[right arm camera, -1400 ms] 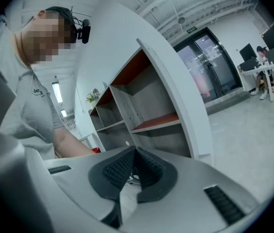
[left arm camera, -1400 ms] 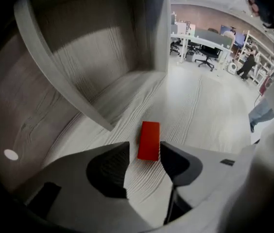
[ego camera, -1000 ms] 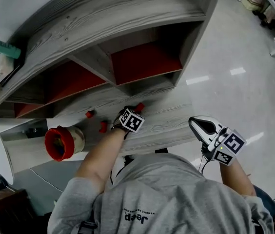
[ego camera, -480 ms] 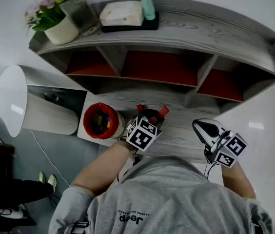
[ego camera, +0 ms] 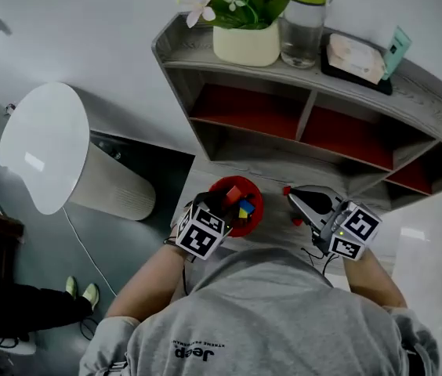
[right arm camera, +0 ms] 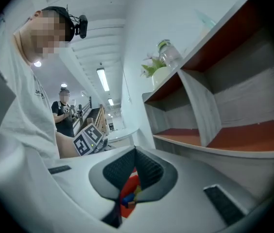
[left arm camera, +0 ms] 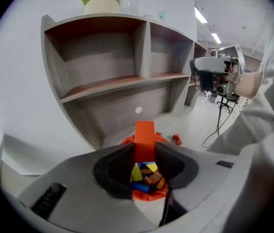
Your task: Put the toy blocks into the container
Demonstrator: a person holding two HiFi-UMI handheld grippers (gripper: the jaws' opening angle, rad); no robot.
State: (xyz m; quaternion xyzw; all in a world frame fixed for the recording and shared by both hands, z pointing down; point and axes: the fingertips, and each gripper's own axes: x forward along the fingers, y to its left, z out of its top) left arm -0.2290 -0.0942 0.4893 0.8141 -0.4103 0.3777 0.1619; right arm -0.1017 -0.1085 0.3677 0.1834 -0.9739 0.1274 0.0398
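My left gripper (ego camera: 222,202) is shut on an orange-red block (ego camera: 233,193) and hangs right over the red container (ego camera: 256,210), which holds several coloured blocks. In the left gripper view the block (left arm camera: 144,140) stands upright between the pads, with the container's red rim (left arm camera: 149,194) below it. My right gripper (ego camera: 293,197) is just right of the container, shut with nothing in it; its own view shows the container (right arm camera: 129,193) past the closed jaws (right arm camera: 135,154). Two small red blocks (ego camera: 287,190) (ego camera: 298,222) lie on the grey desk beside it.
A grey shelf unit (ego camera: 307,116) with red-backed cubbies rises behind the desk. On top stand a flower pot (ego camera: 244,44), a jar (ego camera: 302,23) and a tissue box (ego camera: 354,56). A white bin (ego camera: 56,155) stands on the floor at left.
Both grippers have swung left across the desk. The left one picked the red block up off the desk and carried it to above the container. The right one came up beside the container.
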